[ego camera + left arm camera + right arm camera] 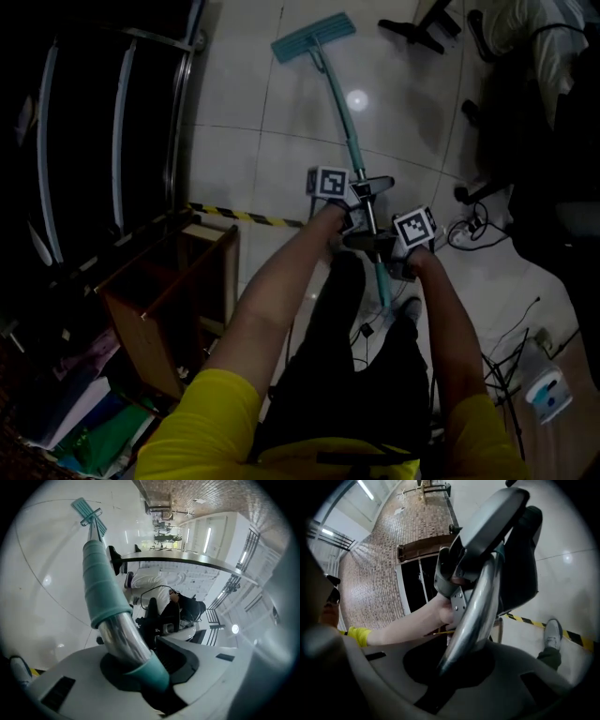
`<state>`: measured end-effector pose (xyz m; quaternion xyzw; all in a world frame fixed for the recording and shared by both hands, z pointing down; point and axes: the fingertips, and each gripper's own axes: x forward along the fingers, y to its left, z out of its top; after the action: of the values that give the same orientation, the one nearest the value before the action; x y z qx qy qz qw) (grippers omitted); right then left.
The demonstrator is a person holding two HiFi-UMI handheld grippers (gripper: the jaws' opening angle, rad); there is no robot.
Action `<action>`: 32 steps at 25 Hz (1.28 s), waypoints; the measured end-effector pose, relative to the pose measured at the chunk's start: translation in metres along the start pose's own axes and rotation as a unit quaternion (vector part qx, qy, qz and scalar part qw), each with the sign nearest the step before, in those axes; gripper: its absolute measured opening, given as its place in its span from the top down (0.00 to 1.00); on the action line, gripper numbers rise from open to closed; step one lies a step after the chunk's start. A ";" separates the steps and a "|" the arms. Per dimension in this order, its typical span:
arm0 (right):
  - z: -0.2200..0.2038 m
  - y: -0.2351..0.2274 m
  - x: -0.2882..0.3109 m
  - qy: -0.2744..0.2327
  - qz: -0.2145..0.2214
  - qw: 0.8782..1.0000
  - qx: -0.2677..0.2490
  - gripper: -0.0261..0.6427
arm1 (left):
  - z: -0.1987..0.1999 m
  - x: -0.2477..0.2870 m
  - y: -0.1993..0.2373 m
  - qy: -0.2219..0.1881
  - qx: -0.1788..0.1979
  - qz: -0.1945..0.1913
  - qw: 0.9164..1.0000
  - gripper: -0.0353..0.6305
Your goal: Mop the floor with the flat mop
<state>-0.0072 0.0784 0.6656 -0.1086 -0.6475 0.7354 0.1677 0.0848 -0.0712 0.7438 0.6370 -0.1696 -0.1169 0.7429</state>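
**Grippers.** The left gripper (pixel 364 191) is clamped on the mop handle (pixel 339 103). In the left gripper view the tube sits wedged in the notch between the jaws (pixel 140 667), gripped at the bare metal stretch just below the teal sleeve. The right gripper (pixel 377 242) is clenched on the same handle, nearer the person and just behind the left one. In the right gripper view the metal tube (pixel 476 616) runs up out of its jaws (pixel 454 667). The two grippers sit close together, both on the near end of the handle.

**Mop.** The flat mop runs away from the person, up and to the left in the head view. Its mop head (pixel 314 36) lies flat on the floor (pixel 244 103), far out and well apart from the grippers. It also shows small at the top of the left gripper view (pixel 86 510).

**Progress.** Judged to be mid-stroke, with the head down and the handle at full reach. No wet track, streak or dirt shows on the tiles, so how much is already mopped cannot be told. Most of the visible floor looks still open to cover.

**Surface and room.**
- Large glossy white tiles with a lamp glare near the handle.
- A strip of black-and-yellow tape (pixel 244 216) crosses the floor at left.
- A wooden stand (pixel 169 300) sits near left, with dark glass panels beyond it.
- Loose cables (pixel 487 230) lie at right, and black chair legs (pixel 417 33) at far right; both are snag risks.
- A brick wall (pixel 370 573) shows in the right gripper view.
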 end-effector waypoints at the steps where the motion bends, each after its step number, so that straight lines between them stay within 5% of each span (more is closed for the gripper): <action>1: 0.006 -0.001 0.002 -0.007 0.006 1.000 0.003 0.89 | 0.008 -0.003 0.004 0.001 0.012 0.008 1.000 0.80; 6: -0.034 0.010 0.007 -0.017 0.028 0.998 0.048 0.89 | -0.028 -0.013 0.004 -0.014 -0.010 0.035 0.999 0.83; 10: -0.116 0.033 -0.003 -0.021 0.042 0.996 0.080 0.89 | -0.115 -0.010 -0.014 -0.009 -0.051 0.041 0.998 0.84; 14: -0.201 0.064 -0.023 -0.022 0.056 0.995 0.081 0.87 | -0.209 0.004 -0.043 -0.001 -0.043 0.022 0.999 0.77; 17: -0.231 0.073 -0.030 0.006 0.032 0.998 0.062 0.86 | -0.234 0.009 -0.055 -0.023 -0.038 0.001 0.999 0.78; 20: -0.246 0.100 -0.039 0.022 0.045 0.997 0.066 0.85 | -0.251 0.010 -0.072 -0.033 -0.057 0.023 0.998 0.78; 28: -0.312 0.233 -0.066 0.056 0.044 0.994 0.088 0.85 | -0.300 0.004 -0.209 -0.069 -0.061 0.023 0.995 0.78; 32: -0.325 0.292 -0.076 0.066 0.034 0.993 0.091 0.85 | -0.306 0.004 -0.279 -0.089 -0.055 -0.010 0.994 0.78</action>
<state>0.1545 0.3159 0.3275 -0.1633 -0.5609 0.7880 0.1942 0.2232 0.1594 0.4293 0.5836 -0.2219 -0.1895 0.7578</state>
